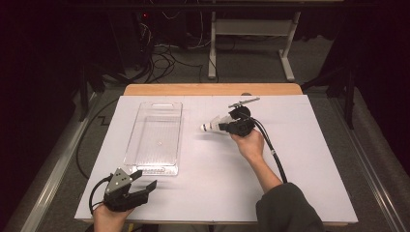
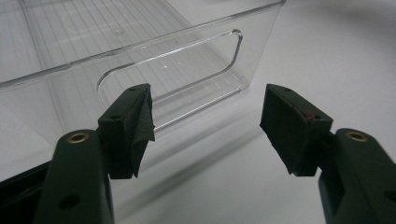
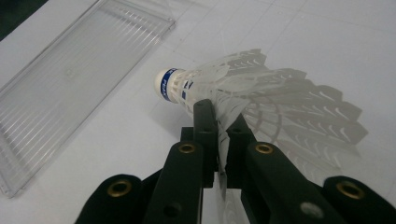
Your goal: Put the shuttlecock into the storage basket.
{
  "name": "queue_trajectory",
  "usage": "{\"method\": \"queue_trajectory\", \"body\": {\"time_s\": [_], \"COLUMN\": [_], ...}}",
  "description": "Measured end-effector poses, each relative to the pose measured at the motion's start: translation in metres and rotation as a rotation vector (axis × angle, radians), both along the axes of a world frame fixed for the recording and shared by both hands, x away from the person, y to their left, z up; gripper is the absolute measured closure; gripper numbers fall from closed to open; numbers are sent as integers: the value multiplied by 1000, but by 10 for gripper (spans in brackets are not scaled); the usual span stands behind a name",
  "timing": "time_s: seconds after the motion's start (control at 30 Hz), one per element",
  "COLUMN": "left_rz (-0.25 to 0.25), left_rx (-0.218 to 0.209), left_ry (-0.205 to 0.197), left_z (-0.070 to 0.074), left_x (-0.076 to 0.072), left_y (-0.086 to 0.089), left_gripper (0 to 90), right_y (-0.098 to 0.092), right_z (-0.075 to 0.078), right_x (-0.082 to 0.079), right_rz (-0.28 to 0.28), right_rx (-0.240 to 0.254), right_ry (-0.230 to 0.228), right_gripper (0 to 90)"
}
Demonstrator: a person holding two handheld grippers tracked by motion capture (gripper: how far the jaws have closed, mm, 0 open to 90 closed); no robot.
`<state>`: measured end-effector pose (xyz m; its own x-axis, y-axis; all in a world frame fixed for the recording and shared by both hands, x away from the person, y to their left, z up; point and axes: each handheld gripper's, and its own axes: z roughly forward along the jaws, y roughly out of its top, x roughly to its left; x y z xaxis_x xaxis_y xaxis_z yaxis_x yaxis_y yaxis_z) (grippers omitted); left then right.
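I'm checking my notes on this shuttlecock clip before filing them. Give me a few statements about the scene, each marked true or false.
1. The right gripper is shut on the shuttlecock. True.
2. The shuttlecock lies inside the clear bin. False: it is held in the jaws to the right of the bin, above the white table.
3. The left gripper is open. True.
4. The left gripper clamps the bin's handle cutout. False: its jaws stand apart in front of the bin's end wall, holding nothing.
5. The shuttlecock's cork carries a blue band. True.
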<state>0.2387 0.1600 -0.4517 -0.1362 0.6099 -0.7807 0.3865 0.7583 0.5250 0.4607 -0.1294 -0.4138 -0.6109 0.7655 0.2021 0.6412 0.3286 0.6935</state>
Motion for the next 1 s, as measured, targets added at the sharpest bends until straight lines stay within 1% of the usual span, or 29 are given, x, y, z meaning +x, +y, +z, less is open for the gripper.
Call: {"method": "queue_trajectory", "body": {"time_s": [0.27, 0.33, 0.4, 0.5, 0.6, 0.7, 0.73, 0.87, 1.0], "left_rz": [5, 7, 11, 9, 8, -2, 1, 1, -2], "left_rx": [-2, -3, -8, -6, -13, 3, -3, -2, 6], "left_ry": [3, 1, 8, 4, 9, -4, 0, 0, -5], "left_z": [0, 0, 0, 0, 1, 0, 0, 0, 0], "left_x": [0, 0, 0, 0, 0, 0, 0, 0, 0], "left_y": [0, 0, 0, 0, 0, 2, 2, 2, 3], "left_gripper": [354, 354, 354, 354, 354, 354, 354, 354, 354], "right_y": [-1, 1, 2, 4, 7, 10, 12, 15, 18], "right_z": [8, 10, 12, 14, 18, 21, 21, 24, 25], "right_x": [-3, -5, -5, -5, -5, -5, -5, -6, -5], "right_rz": [11, 18, 25, 29, 37, 45, 47, 53, 59], "right_rx": [5, 10, 5, 5, 4, 3, 3, 2, 2], "right_ry": [-12, -20, -22, -22, -28, -34, -38, -40, -40], "right_gripper": [885, 886, 886, 886, 886, 887, 887, 887, 888]}}
